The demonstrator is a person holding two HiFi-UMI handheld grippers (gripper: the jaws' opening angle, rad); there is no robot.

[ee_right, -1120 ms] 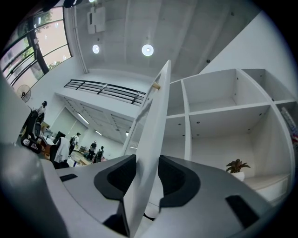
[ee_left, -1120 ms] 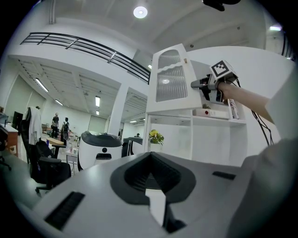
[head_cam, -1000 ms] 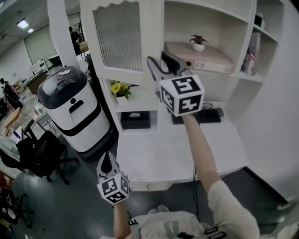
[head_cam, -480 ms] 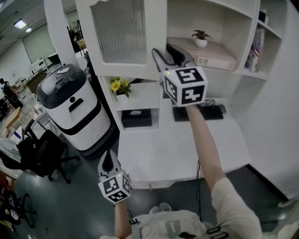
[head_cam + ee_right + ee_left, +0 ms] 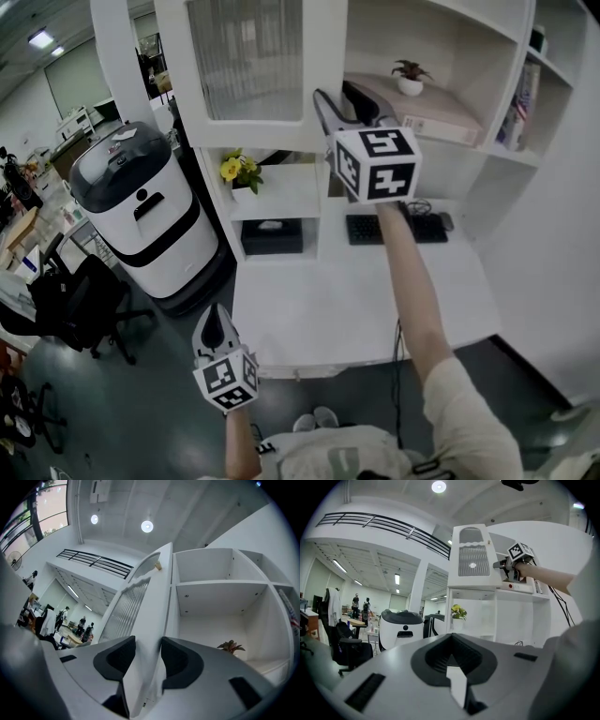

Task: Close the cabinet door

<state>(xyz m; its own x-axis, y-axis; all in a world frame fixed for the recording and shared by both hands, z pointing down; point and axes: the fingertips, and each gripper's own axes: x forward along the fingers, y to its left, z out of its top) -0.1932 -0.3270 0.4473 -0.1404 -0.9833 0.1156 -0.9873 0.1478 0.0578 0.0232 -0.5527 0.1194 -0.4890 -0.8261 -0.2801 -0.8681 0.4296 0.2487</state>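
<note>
The white cabinet door (image 5: 248,61) with a ribbed glass panel stands part-way open at the upper left of the shelf unit (image 5: 487,37). My right gripper (image 5: 330,103) is raised to the door's free edge. In the right gripper view that door (image 5: 146,616) edge fills the gap between the dark pads (image 5: 117,658) of my right gripper (image 5: 143,656). The jaws are opening slightly while still on the edge. My left gripper (image 5: 214,323) hangs low in front of the desk, jaws together and empty; it shows the door (image 5: 473,559) and the right gripper (image 5: 504,566) from afar.
A white desk (image 5: 347,309) with a keyboard (image 5: 394,228) stands under the shelves. A small potted plant (image 5: 411,77) and a box sit on a shelf, yellow flowers (image 5: 236,171) in a lower cubby. A white-and-black machine (image 5: 141,216) and an office chair (image 5: 70,300) stand at left.
The door has swung rightward toward the shelf unit, and my right gripper has moved right with its edge. The left gripper has stayed put.
</note>
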